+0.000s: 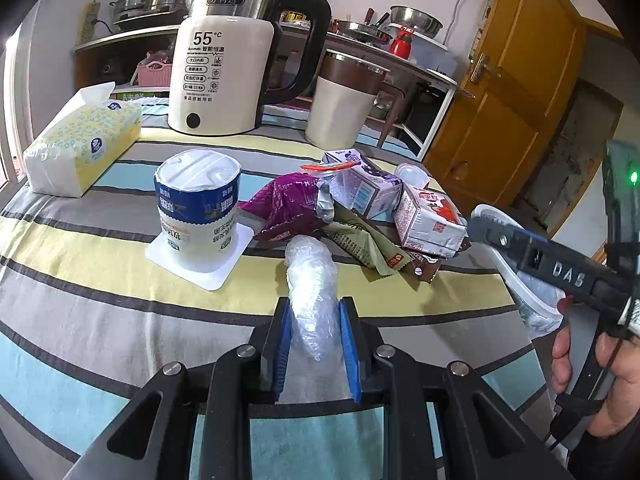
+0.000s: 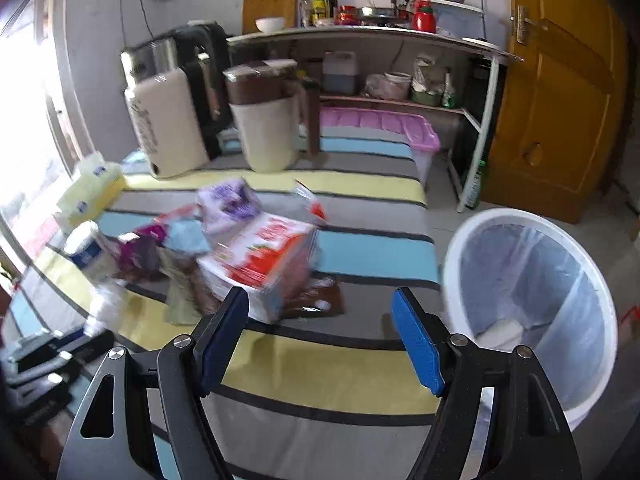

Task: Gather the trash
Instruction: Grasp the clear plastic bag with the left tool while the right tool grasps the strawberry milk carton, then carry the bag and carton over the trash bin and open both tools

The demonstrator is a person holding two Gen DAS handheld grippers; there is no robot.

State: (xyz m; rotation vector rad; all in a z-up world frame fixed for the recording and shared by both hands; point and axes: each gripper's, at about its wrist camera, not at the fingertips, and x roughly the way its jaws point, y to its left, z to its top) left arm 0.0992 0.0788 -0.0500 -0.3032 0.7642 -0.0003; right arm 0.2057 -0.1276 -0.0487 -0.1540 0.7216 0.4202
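In the left wrist view my left gripper is shut on a crumpled clear plastic bag lying on the striped tablecloth. Behind it lies a heap of trash: a purple wrapper, a green wrapper, a purple-white carton and a red-white carton. My right gripper shows at the right of that view. In the right wrist view the right gripper is open and empty, just in front of the red-white carton. A white bin with a clear liner stands at the right, beside the table.
An upturned yoghurt tub, a tissue pack, a white kettle and a brown-lidded jug stand on the table. A shelf with pots and bottles, a pink-lidded box and a yellow door lie behind.
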